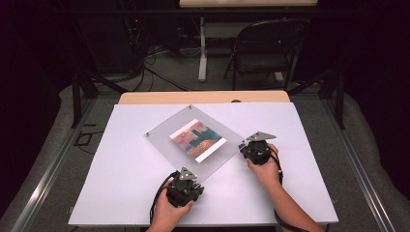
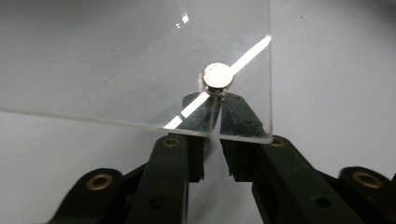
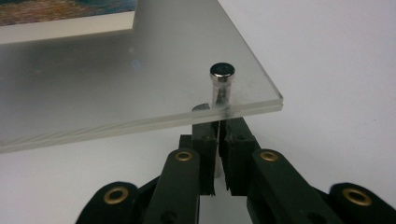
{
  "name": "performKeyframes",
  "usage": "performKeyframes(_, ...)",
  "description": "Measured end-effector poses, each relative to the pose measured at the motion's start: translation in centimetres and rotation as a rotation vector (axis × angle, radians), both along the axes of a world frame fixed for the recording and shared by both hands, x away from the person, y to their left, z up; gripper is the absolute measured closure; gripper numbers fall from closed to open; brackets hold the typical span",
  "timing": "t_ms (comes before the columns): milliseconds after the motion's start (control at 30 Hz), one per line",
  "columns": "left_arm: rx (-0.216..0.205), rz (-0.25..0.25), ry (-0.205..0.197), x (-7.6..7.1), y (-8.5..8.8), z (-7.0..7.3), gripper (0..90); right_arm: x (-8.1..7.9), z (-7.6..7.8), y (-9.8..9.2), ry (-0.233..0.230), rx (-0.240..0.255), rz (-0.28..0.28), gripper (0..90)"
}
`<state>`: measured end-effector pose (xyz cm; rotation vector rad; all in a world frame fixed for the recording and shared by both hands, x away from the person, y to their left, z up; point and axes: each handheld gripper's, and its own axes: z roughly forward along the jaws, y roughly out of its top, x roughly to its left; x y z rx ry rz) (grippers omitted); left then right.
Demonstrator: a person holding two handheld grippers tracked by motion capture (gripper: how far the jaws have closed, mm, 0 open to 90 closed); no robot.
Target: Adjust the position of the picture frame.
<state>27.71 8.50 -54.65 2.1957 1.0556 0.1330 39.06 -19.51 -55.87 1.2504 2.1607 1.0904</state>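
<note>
A clear square acrylic frame (image 1: pixel 193 141) holding a colourful print lay on the white table (image 1: pixel 121 164). The left gripper (image 2: pixel 212 156) reached under its near corner, jaws nearly together around a silver standoff bolt (image 2: pixel 216 76). The right gripper (image 3: pixel 217 165) pinched another corner's silver post (image 3: pixel 221 86).

Black jaws (brass rivets), bare forearms.

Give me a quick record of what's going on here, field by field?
Surface: white board on a table
Object: clear acrylic frame lying diagonal, colourful picture inside
Fasteners: round metal studs at its corners
Left claw: at the frame's near corner, jaws nearly closed under the stud
Right claw: at the frame's right corner, likewise
</note>
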Motion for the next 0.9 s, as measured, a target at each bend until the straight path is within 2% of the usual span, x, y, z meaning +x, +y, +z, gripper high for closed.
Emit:
performKeyframes(133, -0.05, 0.01, 0.019, 0.3, 0.4, -0.2, 84.0, 0.0, 0.0, 0.1, -0.004, -0.004, 0.0, 85.2)
performKeyframes(267, -0.043, 0.007, 0.005, 0.1, 0.5, -0.2, 84.6, -0.2, 0.1, 0.1, 0.001, -0.008, 0.004, 85.4)
performKeyframes(533, -0.045, 0.006, 0.012, 0.3, 1.3, 0.2, 84.7, -0.8, 0.5, 0.0, 0.001, -0.016, 0.021, 85.5)
performKeyframes(900, -0.098, 0.085, 0.012, 2.0, 4.4, 1.1, 84.7, -2.9, 1.7, 0.0, -0.004, 0.017, 0.043, 85.5)
